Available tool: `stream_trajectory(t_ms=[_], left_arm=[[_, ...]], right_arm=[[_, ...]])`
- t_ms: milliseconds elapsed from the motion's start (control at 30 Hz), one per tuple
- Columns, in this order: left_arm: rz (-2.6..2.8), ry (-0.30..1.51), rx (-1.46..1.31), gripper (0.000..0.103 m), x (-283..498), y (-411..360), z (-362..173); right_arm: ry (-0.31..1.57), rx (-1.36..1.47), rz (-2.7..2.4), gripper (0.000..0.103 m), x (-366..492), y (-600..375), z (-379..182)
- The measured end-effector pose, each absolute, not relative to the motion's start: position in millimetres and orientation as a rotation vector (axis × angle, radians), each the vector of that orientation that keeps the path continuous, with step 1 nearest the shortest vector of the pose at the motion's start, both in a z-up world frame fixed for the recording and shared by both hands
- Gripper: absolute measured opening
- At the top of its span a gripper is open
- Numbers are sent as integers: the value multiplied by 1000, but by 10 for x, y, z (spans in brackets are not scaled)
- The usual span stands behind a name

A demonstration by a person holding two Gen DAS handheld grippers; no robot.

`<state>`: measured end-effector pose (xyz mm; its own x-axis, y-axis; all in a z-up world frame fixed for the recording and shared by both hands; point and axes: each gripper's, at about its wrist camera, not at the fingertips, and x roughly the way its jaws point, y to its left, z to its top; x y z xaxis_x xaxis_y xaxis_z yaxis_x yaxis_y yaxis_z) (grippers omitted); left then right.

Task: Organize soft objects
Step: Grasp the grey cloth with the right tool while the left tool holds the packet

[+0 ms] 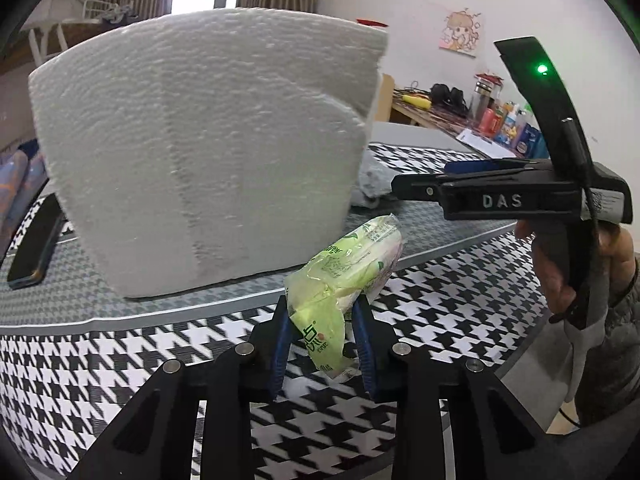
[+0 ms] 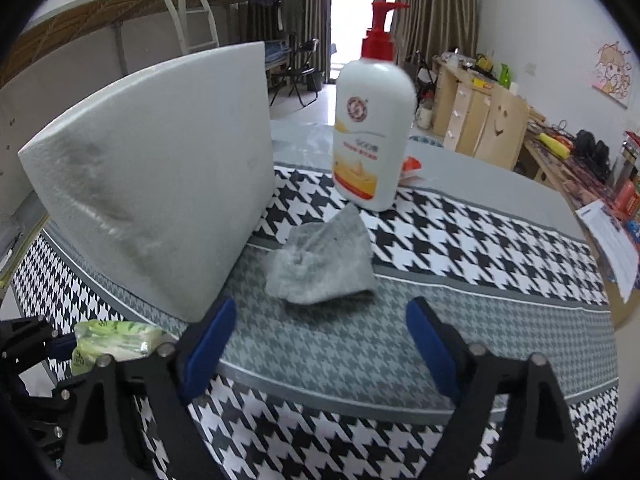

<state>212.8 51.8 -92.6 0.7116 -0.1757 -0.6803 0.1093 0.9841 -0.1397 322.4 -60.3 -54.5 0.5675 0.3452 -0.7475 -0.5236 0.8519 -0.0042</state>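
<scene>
While the tissue pack (image 1: 340, 280) is clamped in the left hand-held gripper (image 1: 322, 344) over the worktop's (image 2: 400, 344) near edge, the grey cloth (image 2: 320, 264), mid-worktop, is left ungrasped before the right hand-held gripper's (image 2: 320, 344) parted jaws.

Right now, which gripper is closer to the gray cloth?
Right. The right gripper is open just in front of the gray cloth, while the left gripper is off to the side, holding a green tissue pack.
</scene>
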Motion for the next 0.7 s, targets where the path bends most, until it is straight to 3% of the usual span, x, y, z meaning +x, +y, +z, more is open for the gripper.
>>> stream_trajectory(t_ms=[367, 700], left_arm=[[-152, 763, -113, 31, 2066, 686, -964], [-141, 766, -135, 31, 2006, 832, -941]], right_arm=[[880, -245, 497, 79, 3533, -423, -657], [961, -258, 485, 32, 3647, -386, -874]])
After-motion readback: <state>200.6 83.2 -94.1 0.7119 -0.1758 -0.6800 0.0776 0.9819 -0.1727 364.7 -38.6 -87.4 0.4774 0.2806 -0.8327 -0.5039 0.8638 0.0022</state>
